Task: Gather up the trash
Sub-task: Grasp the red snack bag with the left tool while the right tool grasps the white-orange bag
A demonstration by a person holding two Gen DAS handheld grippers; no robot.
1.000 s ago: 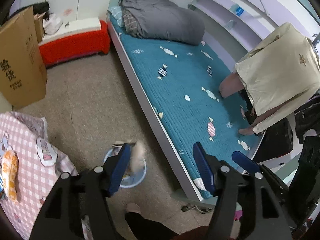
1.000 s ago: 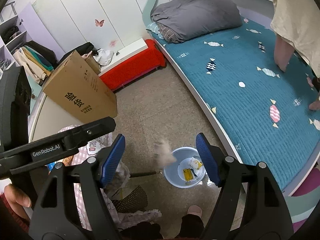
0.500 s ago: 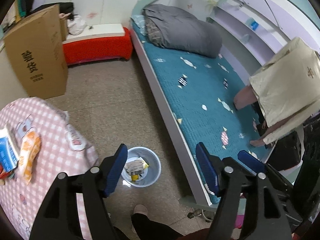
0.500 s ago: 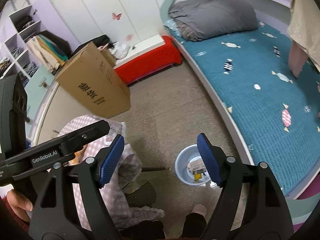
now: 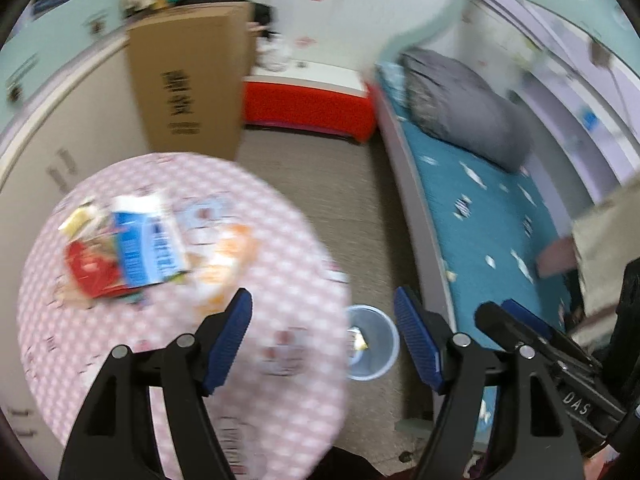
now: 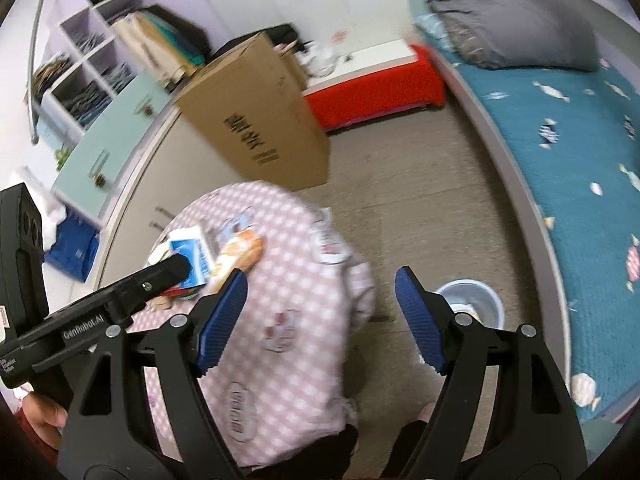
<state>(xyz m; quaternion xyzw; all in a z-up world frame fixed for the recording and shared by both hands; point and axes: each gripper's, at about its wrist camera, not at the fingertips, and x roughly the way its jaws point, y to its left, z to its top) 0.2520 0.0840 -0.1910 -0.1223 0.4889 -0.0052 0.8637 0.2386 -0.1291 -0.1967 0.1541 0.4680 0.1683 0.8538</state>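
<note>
A round table under a pink checked cloth (image 5: 168, 360) (image 6: 288, 320) holds a heap of trash: a blue and white carton (image 5: 148, 244) (image 6: 192, 256), a red packet (image 5: 90, 272) and an orange packet (image 5: 224, 264) (image 6: 240, 252). My left gripper (image 5: 322, 300) hangs over the table's near edge, short of the heap; its jaws are opening with nothing between them. My right gripper (image 6: 320, 280) stands open and empty above the cloth's right side. On the floor between table and bed sits a small pale bin (image 5: 372, 344) (image 6: 468, 300) with scraps in it.
A tall cardboard box (image 5: 188, 80) (image 6: 256, 120) stands behind the table, with a red bench (image 5: 308, 104) beside it. The bed with a teal cover (image 5: 480, 216) (image 6: 560, 128) runs along the right. A hand (image 6: 40, 416) grips the left tool.
A pale scrap dropped from between the left jaws into the bin. Both grippers then swung left, away from the bin and bed, toward the table; the trash heap has come into view.
</note>
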